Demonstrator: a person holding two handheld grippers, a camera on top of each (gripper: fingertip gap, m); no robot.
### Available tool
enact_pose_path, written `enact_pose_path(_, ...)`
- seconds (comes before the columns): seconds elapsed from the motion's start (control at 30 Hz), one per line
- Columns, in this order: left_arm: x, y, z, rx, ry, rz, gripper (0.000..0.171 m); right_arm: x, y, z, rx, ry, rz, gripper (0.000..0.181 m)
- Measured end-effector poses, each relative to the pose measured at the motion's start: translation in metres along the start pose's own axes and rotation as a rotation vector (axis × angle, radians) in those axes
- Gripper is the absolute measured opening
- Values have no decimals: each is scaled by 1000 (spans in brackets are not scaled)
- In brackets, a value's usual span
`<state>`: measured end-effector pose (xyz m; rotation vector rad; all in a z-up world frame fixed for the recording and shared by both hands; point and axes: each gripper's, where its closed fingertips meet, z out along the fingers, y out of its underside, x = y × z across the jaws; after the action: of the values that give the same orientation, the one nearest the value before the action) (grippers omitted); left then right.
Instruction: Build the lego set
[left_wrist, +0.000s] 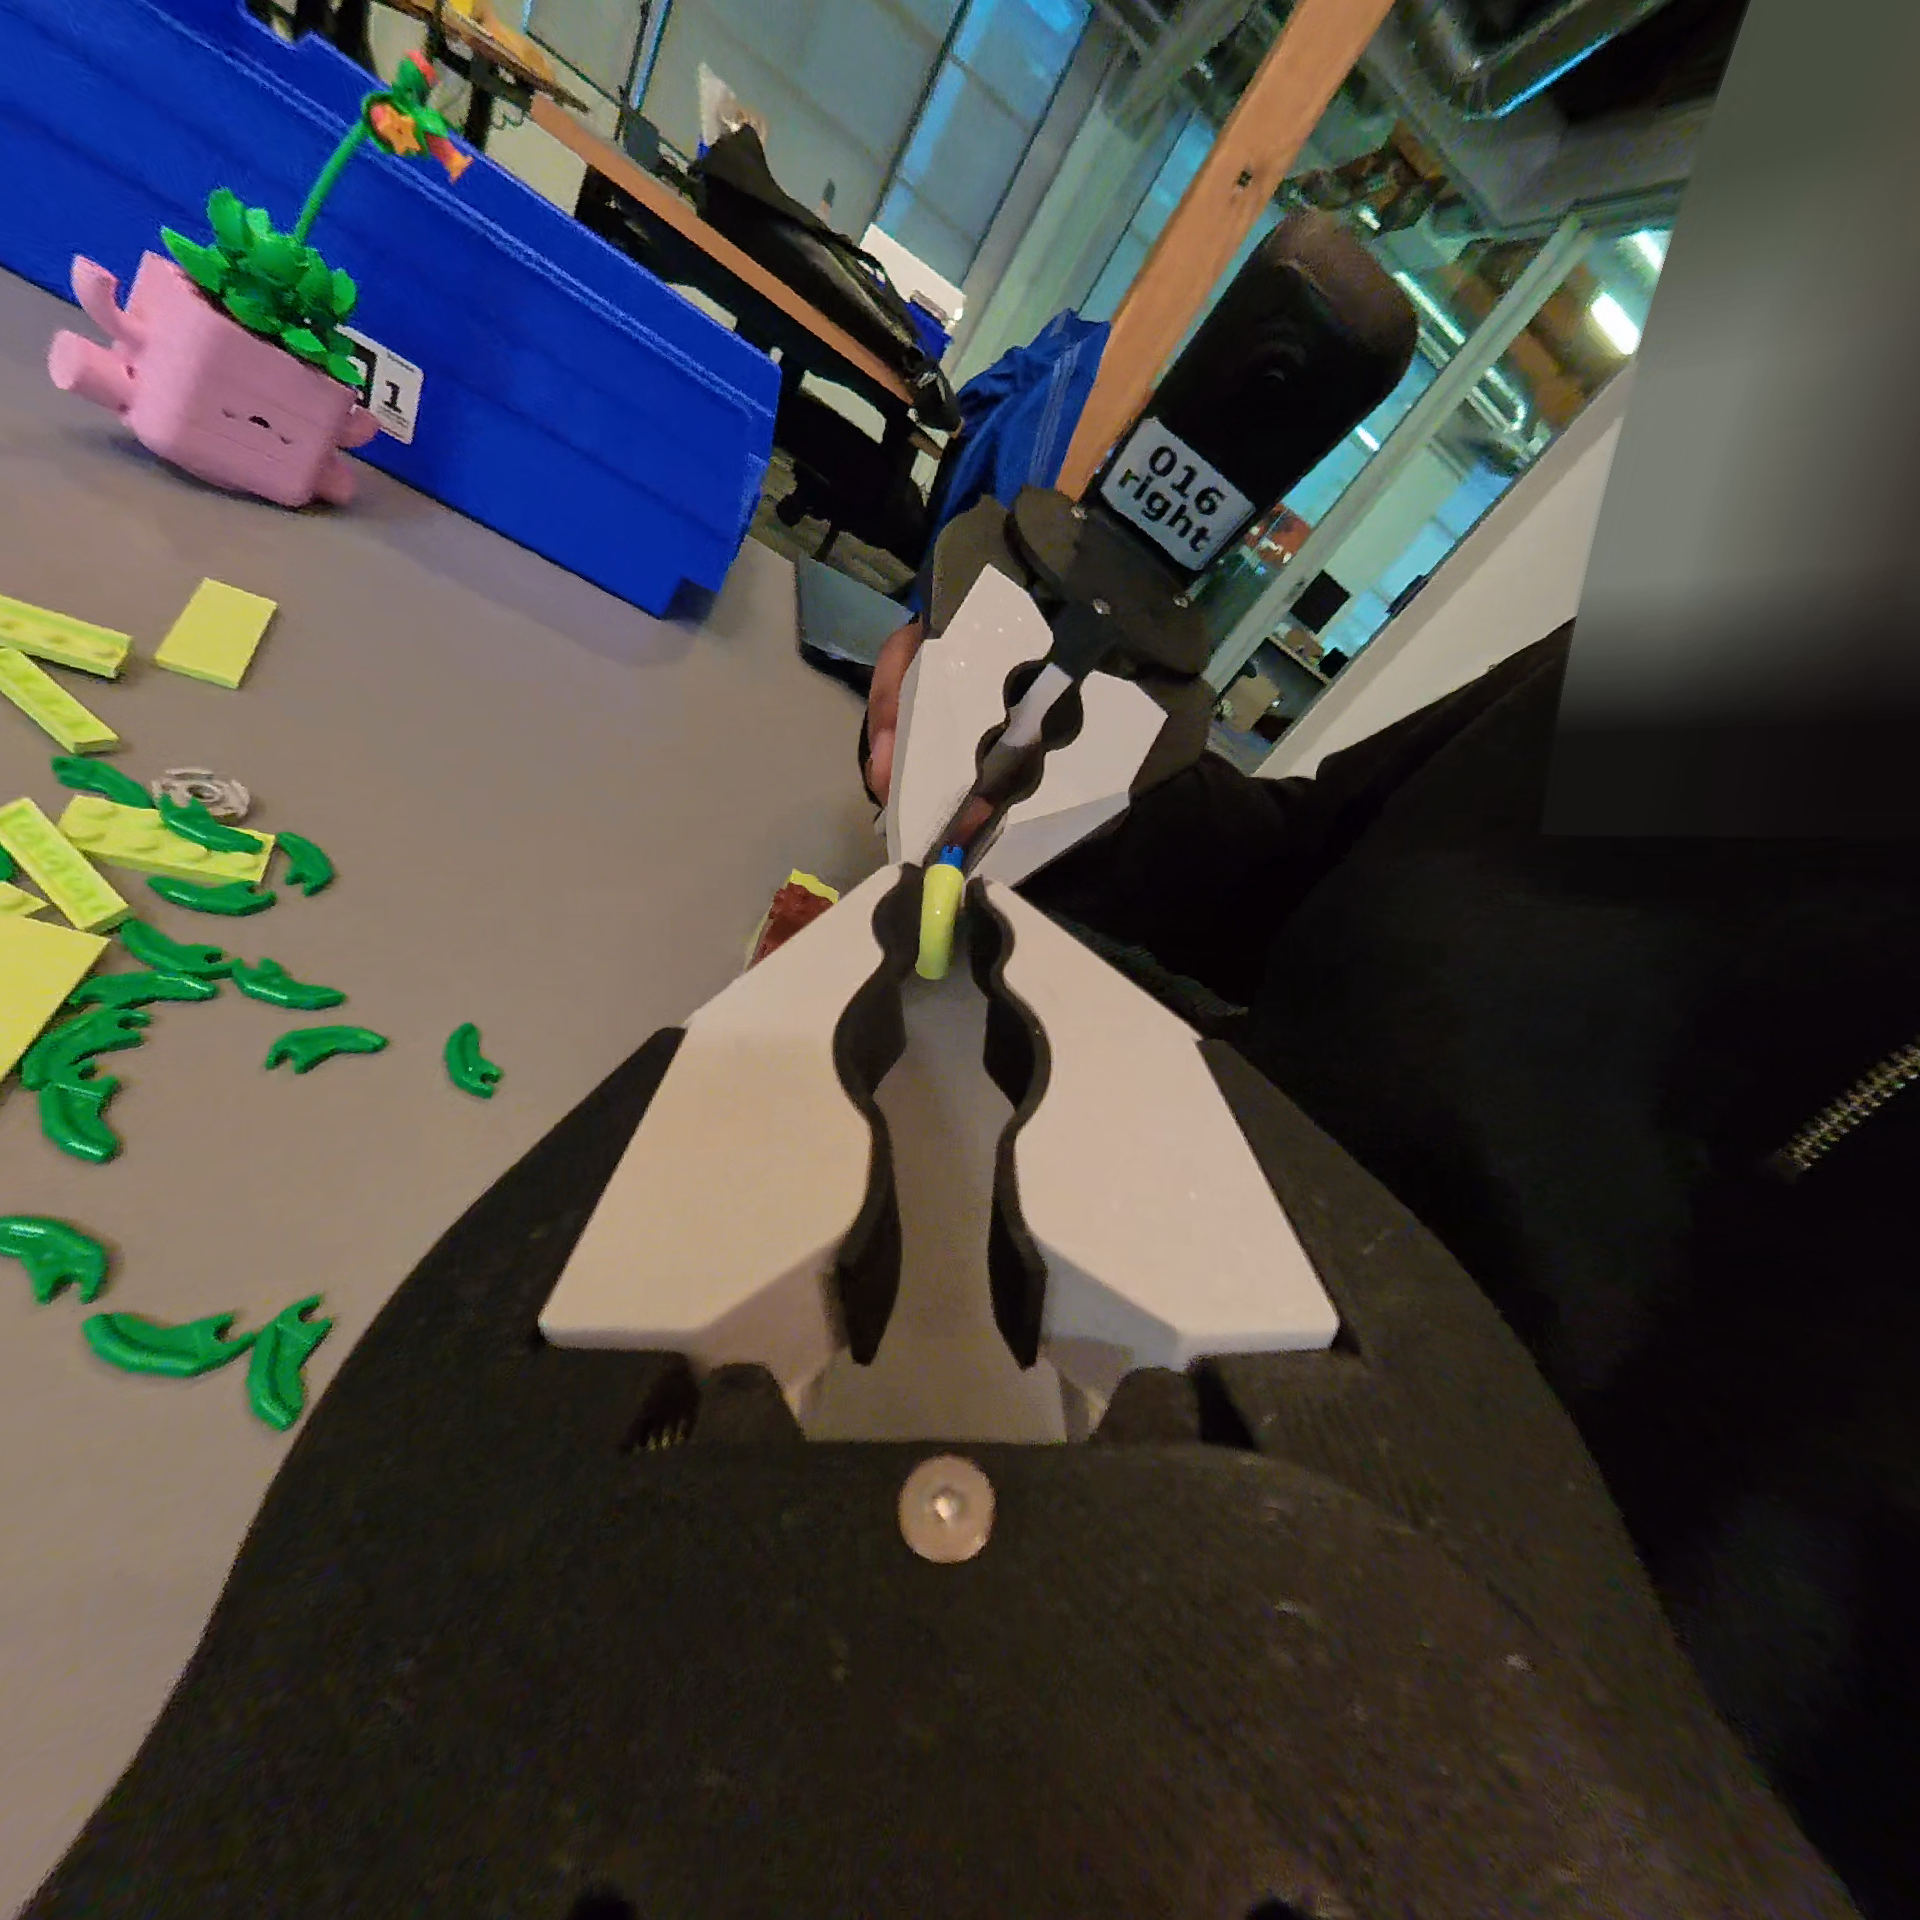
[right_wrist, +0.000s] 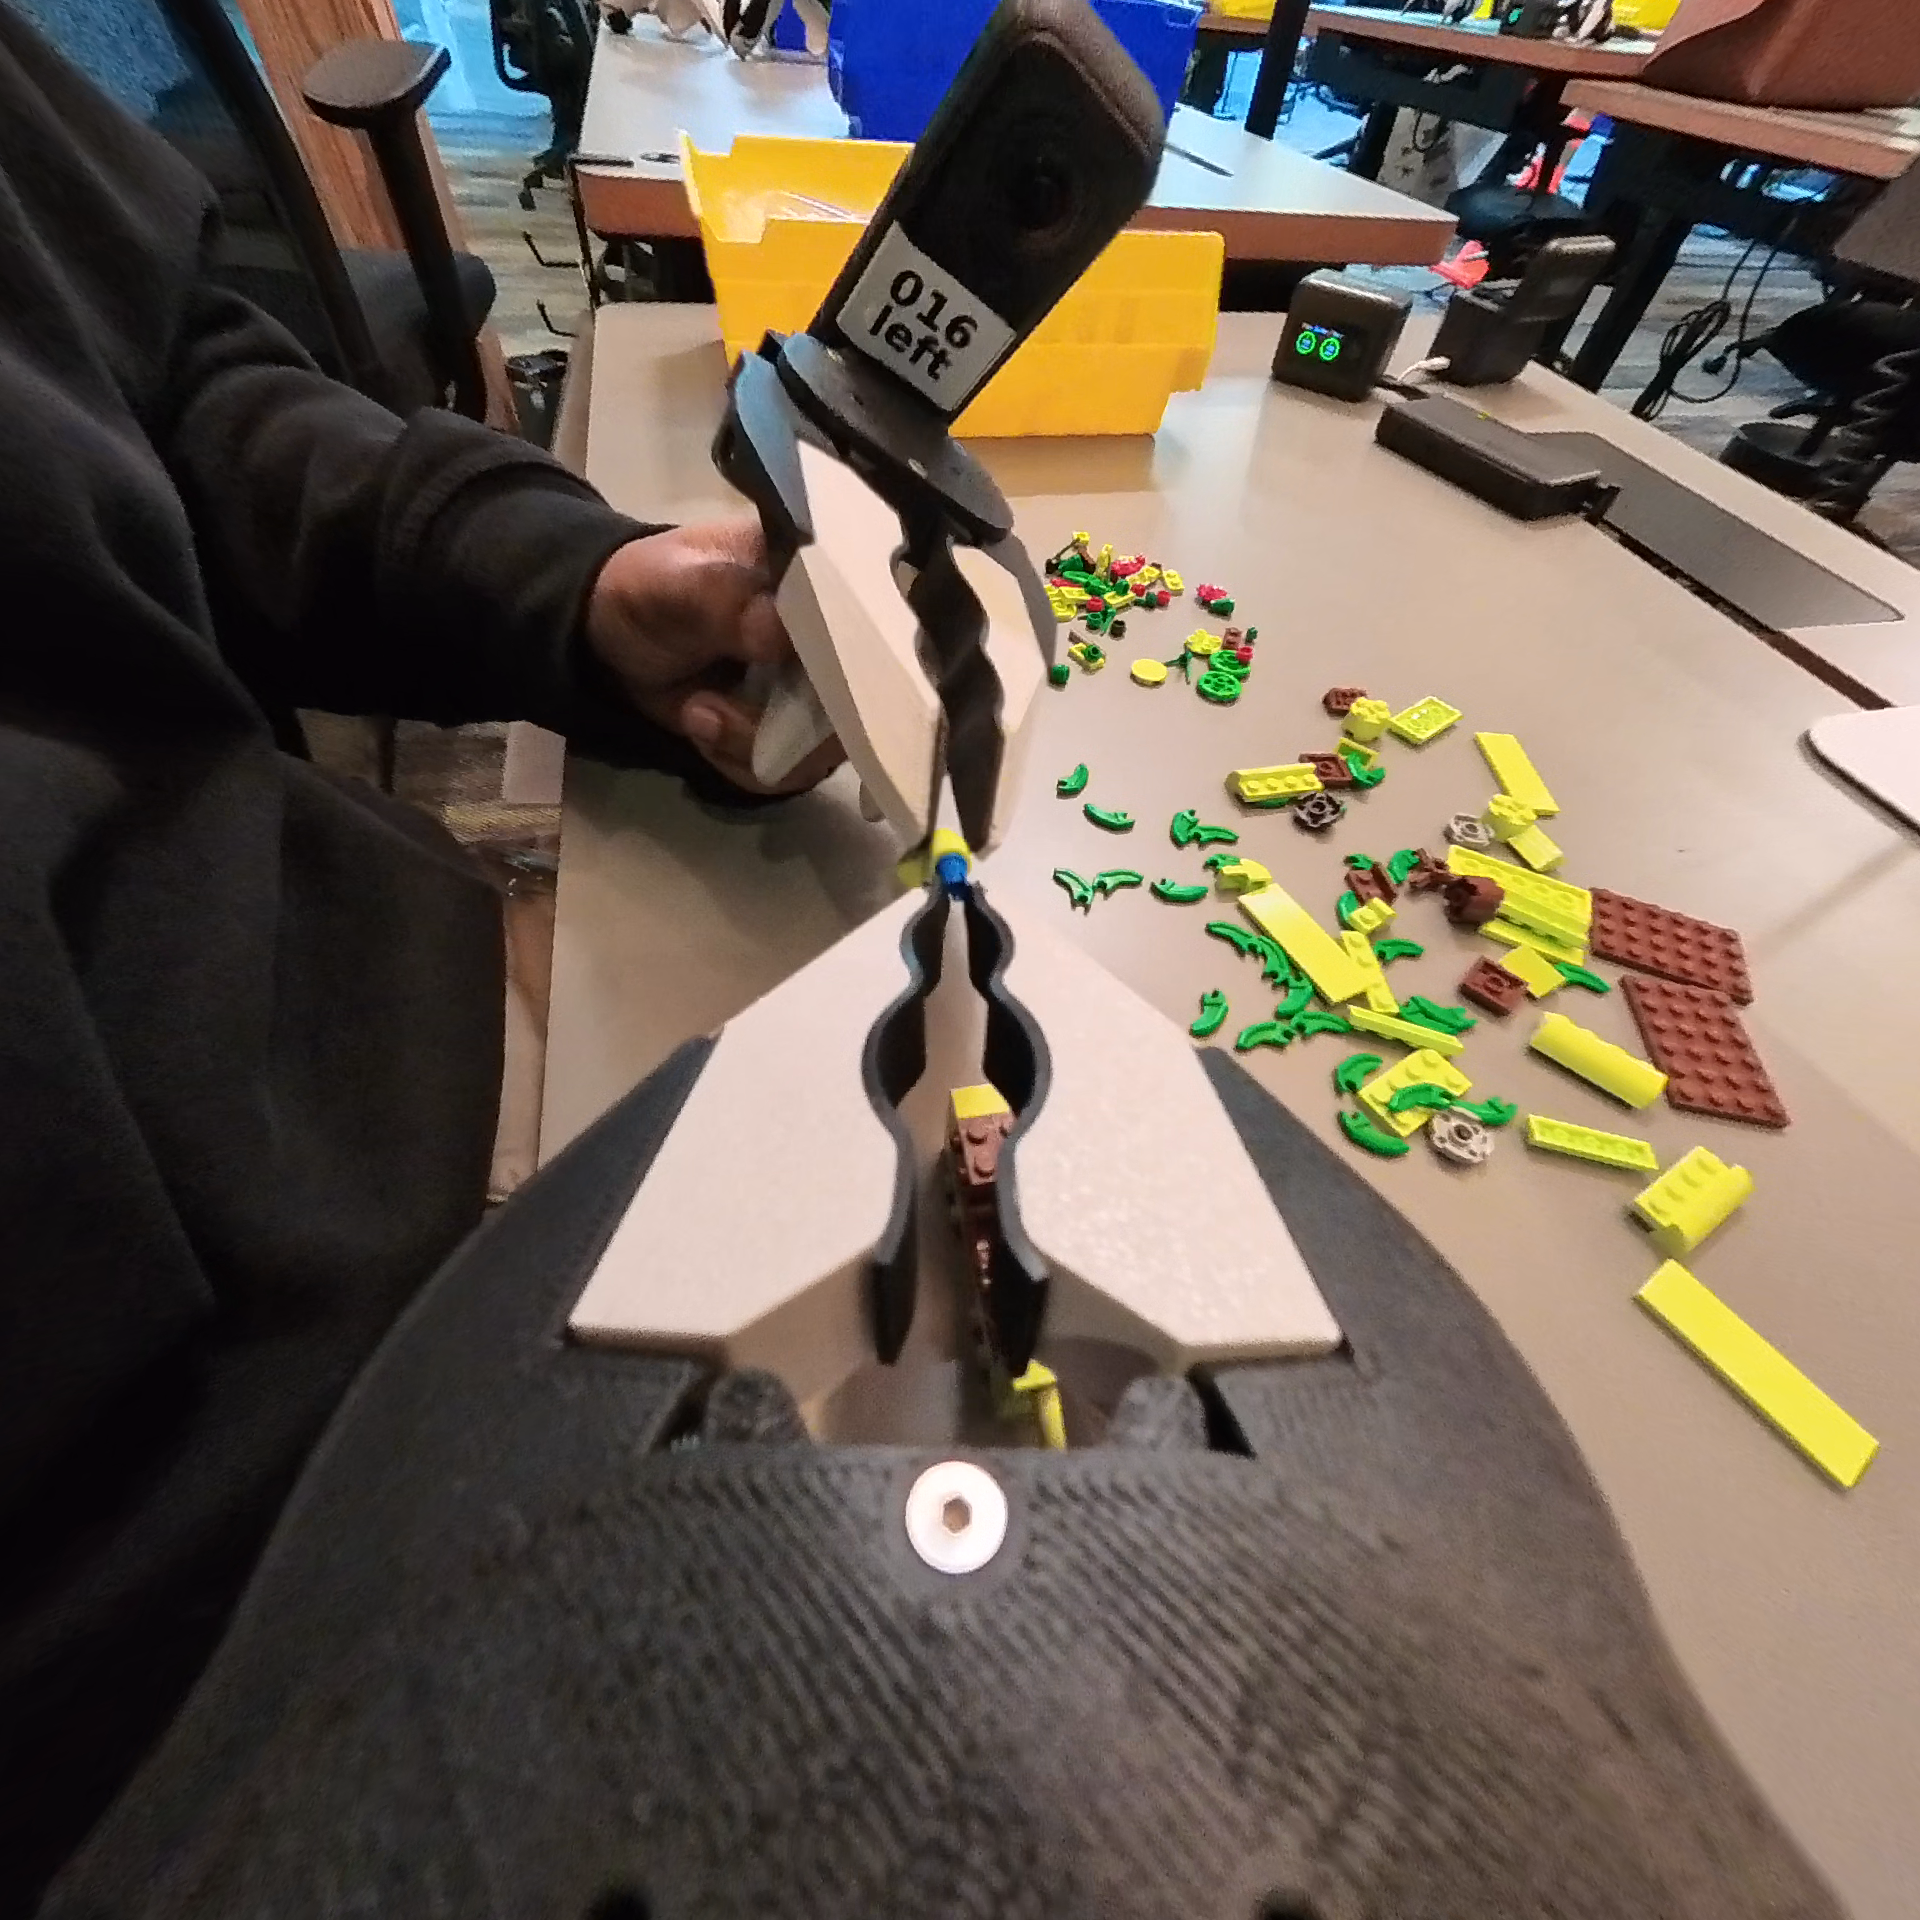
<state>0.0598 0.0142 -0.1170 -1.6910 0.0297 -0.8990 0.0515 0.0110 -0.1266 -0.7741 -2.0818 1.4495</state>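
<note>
My left gripper (left_wrist: 935, 902) is shut on a small lime-yellow round piece (left_wrist: 934, 935), held on edge above the table. My right gripper (right_wrist: 948, 909) faces it tip to tip and is shut on a small blue pin (right_wrist: 951, 871). The pin's end meets the lime piece (right_wrist: 923, 858). In the right wrist view the left gripper (right_wrist: 951, 831) comes in from above, held by a hand (right_wrist: 686, 644). In the left wrist view the right gripper (left_wrist: 951, 847) comes in from above. A brown and lime lego assembly (right_wrist: 977, 1174) lies on the table under my right fingers.
Loose green leaf pieces (right_wrist: 1278, 1029), lime plates (right_wrist: 1756, 1371) and brown plates (right_wrist: 1673, 945) are scattered to the right. A finished pink pot with a green plant (left_wrist: 229, 384) stands by blue bins (left_wrist: 540, 343). A yellow bin (right_wrist: 1081, 343) and black devices (right_wrist: 1340, 338) stand at the back. My left and right fingertips are right by each other.
</note>
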Motion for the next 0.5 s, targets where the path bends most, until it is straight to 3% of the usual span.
enact_pose_path(0.5,2,3,1,-37,5,6,3,-4,2,1,-23,4,12,2)
